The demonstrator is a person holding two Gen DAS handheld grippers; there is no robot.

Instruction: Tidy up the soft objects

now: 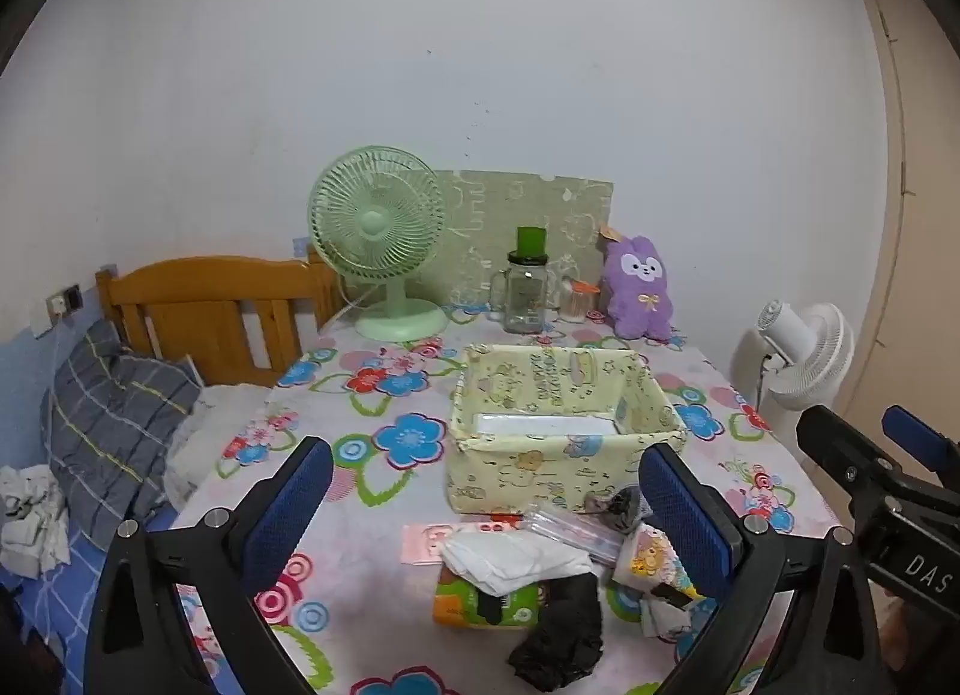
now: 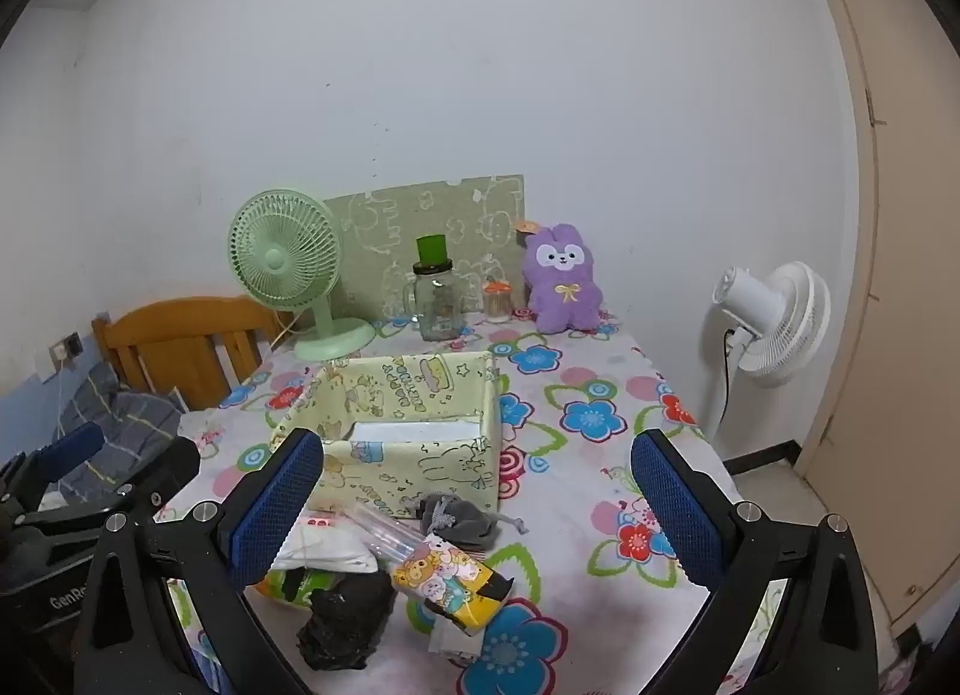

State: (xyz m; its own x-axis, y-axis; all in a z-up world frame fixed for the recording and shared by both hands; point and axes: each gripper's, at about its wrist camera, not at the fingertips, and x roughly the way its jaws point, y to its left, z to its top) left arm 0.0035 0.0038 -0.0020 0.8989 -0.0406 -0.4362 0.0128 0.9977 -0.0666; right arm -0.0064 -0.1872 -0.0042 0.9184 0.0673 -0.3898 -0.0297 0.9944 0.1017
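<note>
Soft objects lie heaped on the flowered tablecloth (image 1: 384, 575) just in front of the fabric storage box (image 1: 558, 437), between it and the two grippers. Largest is that box itself: thin patterned cloth walls that sag at the rim, with a flat white liner on its floor, so it probably shifts or folds if pushed and is best left where it stands as the likely container. Next comes the green tissue pack (image 1: 480, 602), light and squashy, lying under a folded white cloth (image 1: 516, 560); the cloth would drape and is best pinched at a bunched fold rather than a flat edge. A crumpled black cloth (image 1: 561, 638) sits nearest the cameras, limp and easy to nip at its raised middle. The cartoon-printed pack (image 2: 447, 584) looks slick-wrapped and could slip, so a squeeze across its narrow sides seems safest. A small grey pouch (image 2: 456, 518) with a cord lies against the box wall. The left gripper (image 1: 486, 491) and right gripper (image 2: 477, 485) both hover with fingers spread wide, grasping nothing.
</note>
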